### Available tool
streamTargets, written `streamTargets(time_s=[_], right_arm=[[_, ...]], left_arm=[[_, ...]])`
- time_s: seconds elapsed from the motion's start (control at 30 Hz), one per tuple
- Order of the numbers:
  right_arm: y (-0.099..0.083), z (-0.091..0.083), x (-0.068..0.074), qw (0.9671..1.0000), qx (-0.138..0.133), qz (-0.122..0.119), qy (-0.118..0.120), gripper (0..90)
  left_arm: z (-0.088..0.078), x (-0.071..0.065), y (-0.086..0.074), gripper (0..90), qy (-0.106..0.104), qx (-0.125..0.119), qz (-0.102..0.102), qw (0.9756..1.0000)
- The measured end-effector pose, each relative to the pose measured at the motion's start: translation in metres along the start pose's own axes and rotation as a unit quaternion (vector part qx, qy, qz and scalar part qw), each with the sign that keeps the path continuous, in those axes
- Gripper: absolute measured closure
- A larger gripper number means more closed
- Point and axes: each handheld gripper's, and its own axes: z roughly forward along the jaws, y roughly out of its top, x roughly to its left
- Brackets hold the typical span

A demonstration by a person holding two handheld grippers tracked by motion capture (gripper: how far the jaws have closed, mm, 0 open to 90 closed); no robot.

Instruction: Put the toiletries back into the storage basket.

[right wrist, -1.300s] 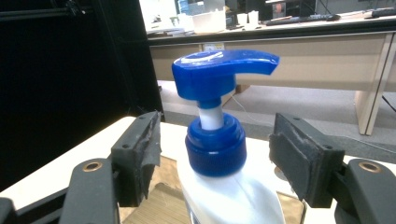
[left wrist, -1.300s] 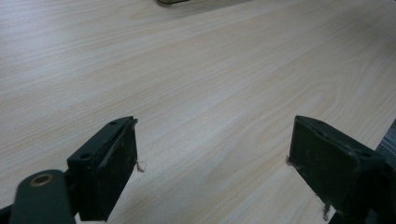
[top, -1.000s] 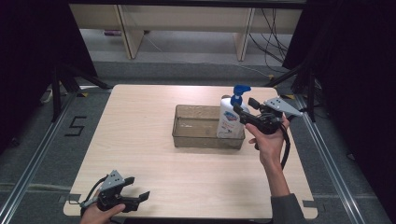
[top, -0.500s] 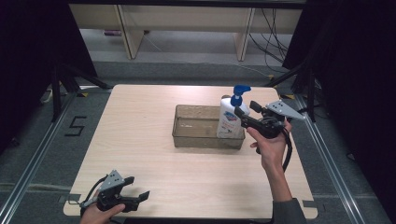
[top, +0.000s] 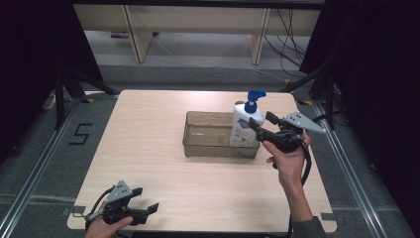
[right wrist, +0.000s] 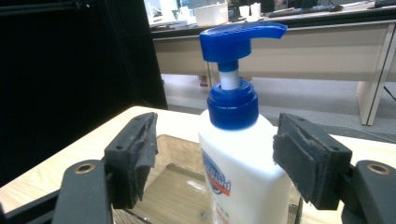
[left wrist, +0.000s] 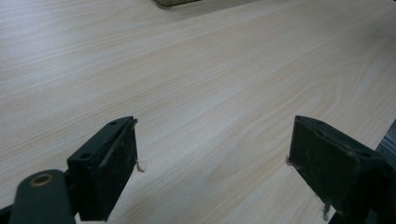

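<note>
Your right tongs (top: pixel 261 125) sit just right of centre in the high view, jaws spread wide, pointing left at the pump bottle (top: pixel 244 126). The bottle stands upright, its long axis vertical, in the right end of the clear tray (top: pixel 208 145) at mid-table. In the right gripper view the bottle's white shoulder (right wrist: pixel 243 163) fills the middle of the frame between your two jaws, with a gap on each side: nothing is pinched yet. The left jaw has more clearance than the right one. The blue pump head (right wrist: pixel 238 39) rises above the jaw tips, its spout reaching toward the upper right of that frame.

The relation to mind is that the bottle lies straight ahead of the right tongs and already between the jaws, so I judge that closing on the shoulder is what a grasp would call for. The tray's near wall stands below the jaws and could catch them if you dip lower.

Your left tongs (top: pixel 143 210) rest at the lower left of the high view, near the table's (top: pixel 148 119) front edge, well apart from the tray. In the left gripper view the left tongs (left wrist: pixel 212 163) are open and empty over bare wood, with only a corner of the tray at the top edge. The right hand is much the nearer one.
</note>
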Motion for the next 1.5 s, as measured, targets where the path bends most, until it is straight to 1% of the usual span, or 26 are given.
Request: streamTargets(time_s=[0.07, 0.1, 0.17, 0.2, 0.23, 0.27, 0.3, 0.33, 0.43, 0.47, 0.5, 0.57, 0.63, 0.7, 0.77, 0.8, 0.83, 0.87, 0.9, 1.03, 1.1, 1.2, 1.3, 1.4, 1.43, 1.5], right_arm=[[-0.001, -0.001, 0.000, 1.0000, -0.004, -0.007, 0.002, 30.0], [-0.001, -0.003, 0.002, 1.0000, 0.004, -0.005, -0.001, 29.9], [-0.001, -0.004, 0.003, 1.0000, 0.002, -0.009, 0.003, 29.7], [-0.002, -0.004, 0.005, 0.9999, 0.005, 0.001, 0.009, 29.5], [-0.002, -0.005, 0.004, 0.9999, 0.004, -0.007, 0.011, 29.5], [-0.002, -0.005, 0.006, 0.9999, 0.007, -0.001, 0.013, 29.4], [-0.002, -0.005, 0.007, 0.9999, 0.005, -0.002, 0.013, 29.4], [-0.003, -0.005, 0.008, 0.9998, 0.002, -0.005, 0.018, 29.2], [-0.004, -0.006, 0.012, 0.9997, 0.006, -0.006, 0.021, 29.1], [-0.005, -0.005, 0.013, 0.9996, 0.005, -0.004, 0.027, 29.2], [-0.005, -0.005, 0.014, 0.9996, 0.006, -0.008, 0.025, 29.1], [-0.007, -0.004, 0.016, 0.9994, 0.008, 0.001, 0.034, 29.0], [-0.007, -0.005, 0.019, 0.9994, 0.012, 0.002, 0.034, 28.9], [-0.009, -0.004, 0.021, 0.9991, 0.011, -0.013, 0.039, 28.8], [-0.010, -0.004, 0.023, 0.9989, 0.014, -0.003, 0.044, 28.7], [-0.010, -0.004, 0.023, 0.9989, 0.011, -0.014, 0.044, 28.7], [-0.011, -0.004, 0.026, 0.9987, 0.016, -0.002, 0.048, 28.6], [-0.012, -0.004, 0.026, 0.9987, 0.013, -0.012, 0.048, 28.6], [-0.012, -0.004, 0.028, 0.9985, 0.017, -0.002, 0.052, 28.5], [-0.014, -0.004, 0.029, 0.9985, 0.017, -0.014, 0.051, 28.2], [-0.016, -0.004, 0.031, 0.9981, 0.018, -0.010, 0.058, 27.9], [-0.017, -0.004, 0.032, 0.9978, 0.023, -0.003, 0.062, 27.8], [-0.021, -0.003, 0.034, 0.9976, 0.028, -0.006, 0.063, 27.6], [-0.025, -0.001, 0.035, 0.9973, 0.031, -0.012, 0.065, 27.4], [-0.026, -0.001, 0.036, 0.9970, 0.035, -0.005, 0.070, 27.4], [-0.027, 0.000, 0.036, 0.9969, 0.034, -0.018, 0.069, 27.2]], left_arm=[[-0.002, 0.001, 0.000, 14.7, 0.003, 0.009, 0.007, 0.9999], [0.000, 0.002, 0.000, 14.7, -0.001, 0.001, 0.002, 1.0000], [0.000, 0.001, 0.000, 14.7, -0.001, 0.001, 0.004, 1.0000], [-0.002, 0.001, 0.000, 14.7, 0.003, 0.008, 0.007, 0.9999], [-0.001, 0.000, 0.000, 14.7, 0.003, 0.004, 0.001, 1.0000], [0.000, 0.000, 0.000, 14.7, 0.000, -0.001, 0.001, 1.0000], [-0.002, 0.002, 0.001, 14.7, 0.000, 0.009, 0.011, 0.9999], [0.000, 0.001, 0.000, 14.7, -0.003, 0.001, 0.005, 1.0000], [-0.001, 0.000, 0.000, 14.7, 0.004, 0.005, 0.000, 1.0000], [-0.001, 0.001, 0.000, 14.7, 0.000, 0.006, 0.007, 1.0000], [0.000, 0.000, 0.000, 14.7, -0.001, -0.003, -0.002, 1.0000], [-0.001, 0.002, 0.000, 14.7, -0.002, 0.008, 0.011, 0.9999], [-0.002, 0.002, 0.001, 14.7, 0.002, 0.010, 0.010, 0.9999], [-0.002, 0.002, 0.000, 14.7, -0.001, 0.008, 0.011, 0.9999], [-0.001, -0.001, 0.000, 14.7, 0.003, 0.003, 0.000, 1.0000], [0.000, 0.001, 0.000, 14.7, -0.001, 0.000, 0.006, 1.0000], [-0.001, 0.001, 0.001, 14.7, -0.001, 0.002, 0.004, 1.0000], [0.000, 0.000, 0.000, 14.7, -0.002, -0.002, 0.000, 1.0000], [-0.001, 0.000, 0.000, 14.7, -0.001, -0.001, 0.001, 1.0000], [-0.002, 0.001, 0.001, 14.7, 0.002, 0.003, 0.005, 1.0000], [-0.001, 0.001, 0.000, 14.7, -0.001, 0.006, 0.010, 0.9999], [-0.001, 0.001, 0.000, 14.7, -0.001, 0.001, 0.005, 1.0000], [-0.002, 0.002, 0.001, 14.7, 0.002, 0.009, 0.011, 0.9999], [0.000, 0.000, 0.000, 14.7, -0.002, -0.004, 0.000, 1.0000], [-0.001, 0.000, 0.000, 14.7, -0.001, 0.003, 0.005, 1.0000], [-0.002, 0.001, 0.001, 14.7, -0.001, 0.005, 0.008, 1.0000]])
